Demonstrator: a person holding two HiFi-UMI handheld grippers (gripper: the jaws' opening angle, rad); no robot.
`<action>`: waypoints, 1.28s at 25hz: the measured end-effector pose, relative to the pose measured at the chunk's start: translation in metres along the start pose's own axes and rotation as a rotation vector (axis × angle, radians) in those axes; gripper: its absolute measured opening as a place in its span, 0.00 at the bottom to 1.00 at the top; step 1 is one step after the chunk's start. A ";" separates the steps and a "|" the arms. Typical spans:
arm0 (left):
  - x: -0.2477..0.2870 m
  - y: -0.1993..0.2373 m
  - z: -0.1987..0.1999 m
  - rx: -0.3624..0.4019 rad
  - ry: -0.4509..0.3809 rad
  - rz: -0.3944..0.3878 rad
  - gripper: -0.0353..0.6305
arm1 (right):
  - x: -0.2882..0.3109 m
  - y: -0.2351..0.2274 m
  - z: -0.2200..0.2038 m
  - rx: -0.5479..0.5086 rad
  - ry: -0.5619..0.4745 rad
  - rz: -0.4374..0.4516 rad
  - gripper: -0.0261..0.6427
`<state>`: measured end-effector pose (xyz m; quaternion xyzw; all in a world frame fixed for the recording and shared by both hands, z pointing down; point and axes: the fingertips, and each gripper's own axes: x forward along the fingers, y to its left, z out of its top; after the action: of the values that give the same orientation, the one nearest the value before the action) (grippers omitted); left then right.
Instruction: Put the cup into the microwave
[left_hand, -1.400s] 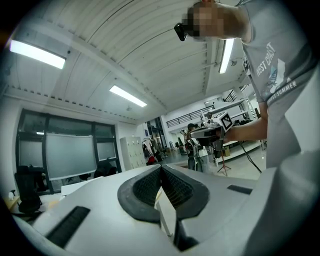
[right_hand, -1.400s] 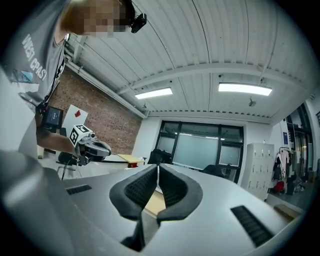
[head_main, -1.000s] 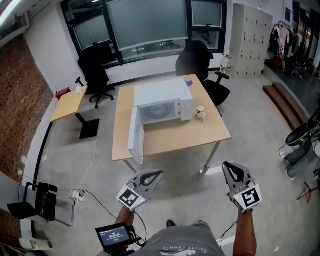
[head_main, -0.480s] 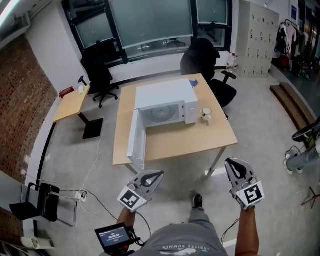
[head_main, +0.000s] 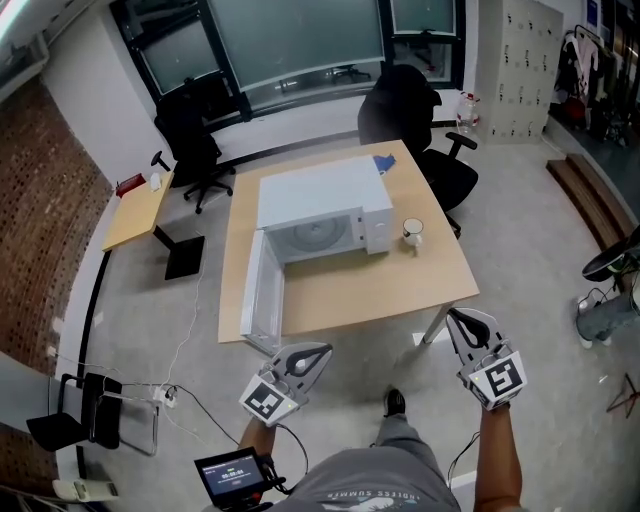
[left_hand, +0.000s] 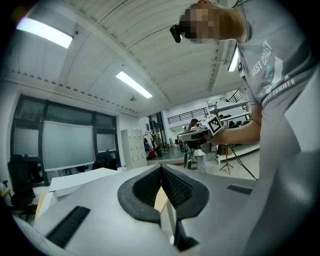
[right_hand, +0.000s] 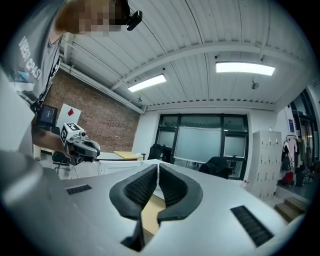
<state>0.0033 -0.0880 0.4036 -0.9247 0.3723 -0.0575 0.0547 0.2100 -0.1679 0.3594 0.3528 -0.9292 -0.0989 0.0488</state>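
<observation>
Standing on the table (head_main: 360, 290) just right of the microwave (head_main: 322, 208), whose door hangs open, the cup (head_main: 411, 232) looks like a small glazed mug: light, stiff, probably slippery and breakable. Pinching its rim wall seems safest. The left gripper (head_main: 318, 350) and right gripper (head_main: 458, 320) are pressed together, empty, well short of the microwave.

The person is holding 2 grippers out ahead of the body, 1 in each hand. The left gripper (head_main: 322, 350) is pointing level and forward, its 2 jaws sitting together and empty. The right gripper (head_main: 456, 320) is pointing the same way, well apart from the left, and its jaws are also meeting, gripping nothing. The left forearm (head_main: 255, 432) and right forearm (head_main: 495, 450) are reaching forward from the torso.
</observation>
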 end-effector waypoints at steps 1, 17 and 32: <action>0.006 0.004 -0.002 -0.002 0.002 -0.001 0.08 | 0.007 -0.006 -0.004 0.002 0.005 0.004 0.07; 0.068 0.059 -0.049 -0.107 0.074 0.056 0.08 | 0.128 -0.103 -0.084 0.086 0.086 0.048 0.07; 0.092 0.093 -0.091 -0.195 0.153 0.124 0.08 | 0.229 -0.163 -0.197 0.177 0.213 0.083 0.07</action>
<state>-0.0077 -0.2245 0.4866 -0.8937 0.4358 -0.0878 -0.0605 0.1764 -0.4692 0.5210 0.3253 -0.9377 0.0234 0.1199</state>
